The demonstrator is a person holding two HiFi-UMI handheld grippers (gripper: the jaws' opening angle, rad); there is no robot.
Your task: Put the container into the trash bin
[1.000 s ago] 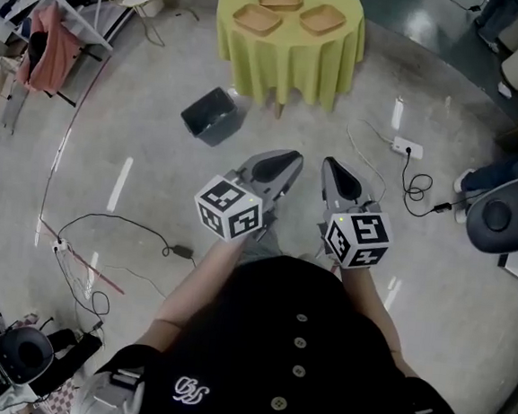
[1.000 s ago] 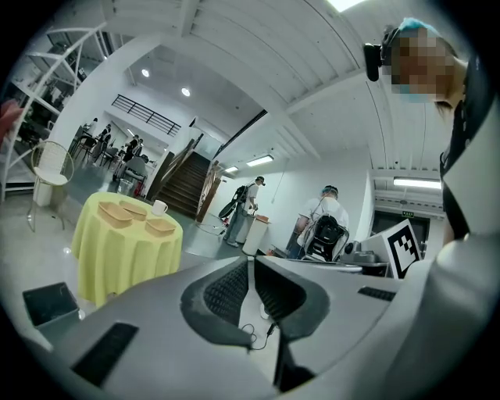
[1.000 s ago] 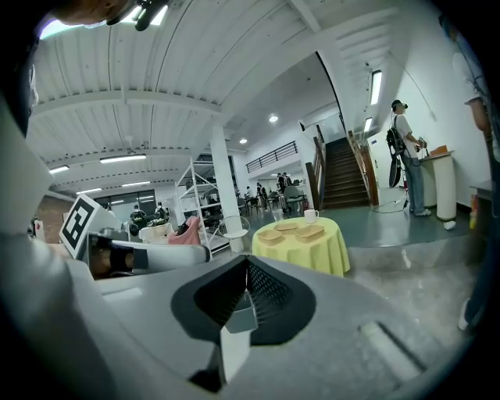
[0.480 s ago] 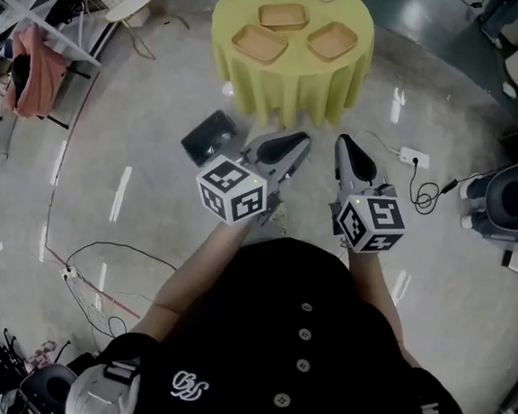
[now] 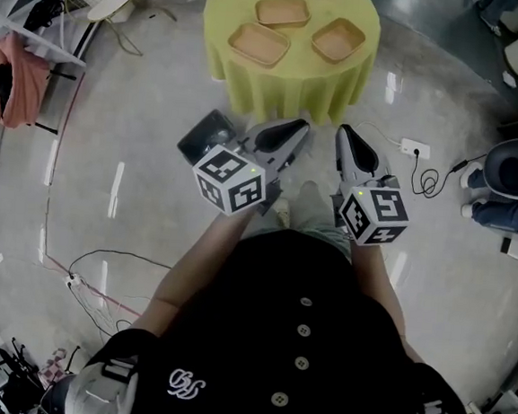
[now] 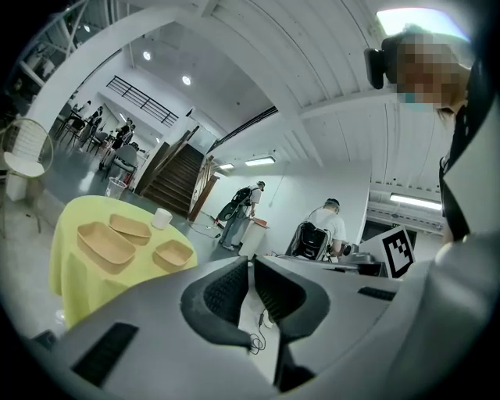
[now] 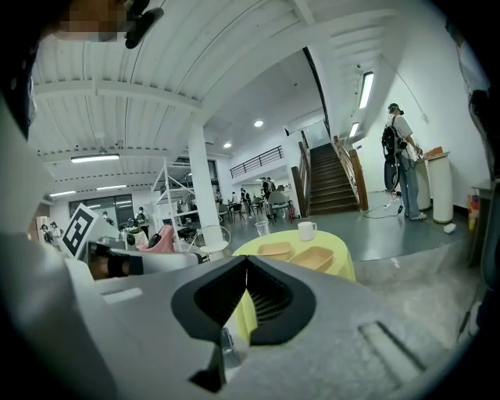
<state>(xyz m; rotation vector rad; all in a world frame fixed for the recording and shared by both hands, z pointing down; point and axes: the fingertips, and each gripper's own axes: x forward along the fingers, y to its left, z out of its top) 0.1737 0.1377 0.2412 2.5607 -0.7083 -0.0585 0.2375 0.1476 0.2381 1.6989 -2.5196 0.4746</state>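
Left gripper (image 5: 288, 130) and right gripper (image 5: 348, 139): jaws shut, empty, just short of the table (image 5: 292, 83). Trash bin (image 5: 204, 134) on the floor at the table's near left. Containers (image 5: 258, 45) lie on the table. Table nearer than a second ago, so this is the approach; nothing picked yet.

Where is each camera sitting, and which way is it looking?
Head view: on the person's head, looking steeply down at trash bin and yellow table; shows black shirt, arms, left tongs, right tongs.
Left gripper view: on the left tongs, looking along their shut jaws toward the table; the person's body at right.
Right gripper view: on the right tongs, looking along their shut jaws toward the table; the person's body at left.
Shared: all three see the yellow table with its wooden trays.
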